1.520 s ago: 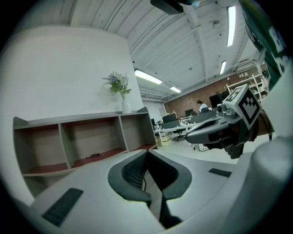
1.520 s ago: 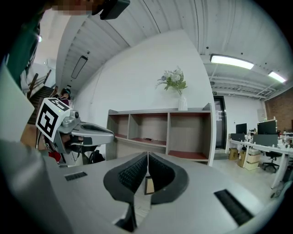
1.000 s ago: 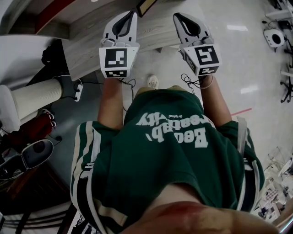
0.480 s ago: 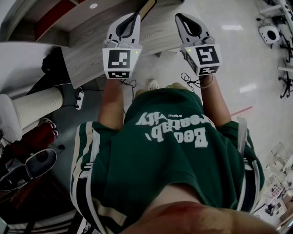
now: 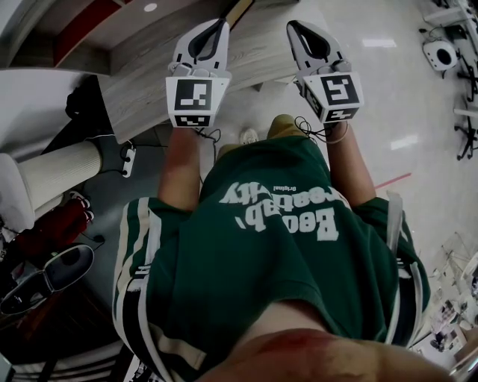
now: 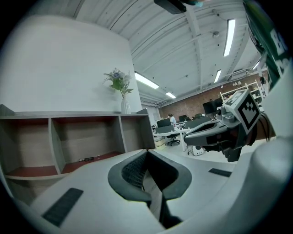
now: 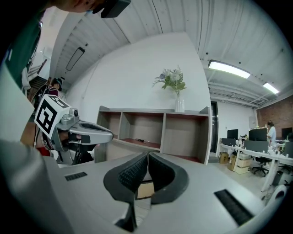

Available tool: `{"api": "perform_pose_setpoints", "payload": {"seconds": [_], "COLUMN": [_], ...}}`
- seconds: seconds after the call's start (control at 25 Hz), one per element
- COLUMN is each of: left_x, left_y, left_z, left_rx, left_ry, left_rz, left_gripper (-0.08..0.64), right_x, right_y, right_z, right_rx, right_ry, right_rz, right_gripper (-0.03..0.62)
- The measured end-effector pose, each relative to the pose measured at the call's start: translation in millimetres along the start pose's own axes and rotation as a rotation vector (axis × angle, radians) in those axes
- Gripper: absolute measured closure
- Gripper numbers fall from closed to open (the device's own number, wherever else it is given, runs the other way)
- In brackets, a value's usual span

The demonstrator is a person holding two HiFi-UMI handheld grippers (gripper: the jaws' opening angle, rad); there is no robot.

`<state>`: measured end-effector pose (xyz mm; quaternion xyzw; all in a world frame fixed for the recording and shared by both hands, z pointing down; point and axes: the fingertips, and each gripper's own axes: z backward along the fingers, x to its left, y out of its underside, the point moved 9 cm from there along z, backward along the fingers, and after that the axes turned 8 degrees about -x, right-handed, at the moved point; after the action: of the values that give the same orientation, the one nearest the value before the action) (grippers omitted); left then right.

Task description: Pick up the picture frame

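The picture frame (image 5: 240, 9), dark with a tan edge, lies on the wooden shelf unit's top (image 5: 149, 82) at the upper edge of the head view, between and just beyond both grippers. A tan patch (image 7: 145, 189) shows through the gap under the right jaws; I cannot tell whether it is the frame. My left gripper (image 5: 219, 26) (image 6: 146, 153) is shut with nothing between its pads. My right gripper (image 5: 293, 26) (image 7: 148, 156) is also shut and empty. Both are held out level, side by side, pointing at the shelf unit.
The shelf unit (image 7: 160, 132) has open compartments, with a white vase of flowers (image 7: 178, 103) on top. A cream column (image 5: 56, 160) and a power strip (image 5: 128, 153) are at the left. Desks and chairs (image 7: 256, 160) stand at the right.
Both grippers have stayed almost where they were, still shut. A tan shoe has come forward into view under the right gripper.
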<state>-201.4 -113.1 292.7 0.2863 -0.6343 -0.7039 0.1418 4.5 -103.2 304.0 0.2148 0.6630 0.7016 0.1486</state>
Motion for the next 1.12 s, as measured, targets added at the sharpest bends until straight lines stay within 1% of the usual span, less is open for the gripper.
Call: {"api": "perform_pose_setpoints", "payload": {"seconds": [0.12, 0.36, 0.48, 0.84, 0.96, 1.12], "left_x": [-1, 0, 7, 24, 18, 6], "left_y": [4, -3, -5, 12, 12, 12], "left_z": [-17, -74, -103, -175, -191, -203], "left_rx": [0.018, 0.055, 0.063, 0.112, 0.124, 0.153], "left_ry": [-0.015, -0.044, -0.076, -0.154, -0.173, -0.176], "left_rz": [-0.003, -0.021, -0.026, -0.020, -0.024, -0.023], "left_gripper": [0.541, 0.541, 0.541, 0.541, 0.541, 0.541], "right_x": [-15, -69, -96, -162, -179, -197], "right_y": [5, 4, 3, 18, 21, 25], "right_z": [-10, -47, -73, -136, -143, -147], "right_rx": [-0.004, -0.014, -0.019, -0.017, -0.025, -0.016], "right_ry": [-0.027, -0.088, -0.131, -0.211, -0.232, -0.254], "right_rz": [-0.005, -0.032, -0.028, -0.045, -0.055, -0.102], "right_gripper": [0.558, 0.558, 0.558, 0.558, 0.558, 0.558]}}
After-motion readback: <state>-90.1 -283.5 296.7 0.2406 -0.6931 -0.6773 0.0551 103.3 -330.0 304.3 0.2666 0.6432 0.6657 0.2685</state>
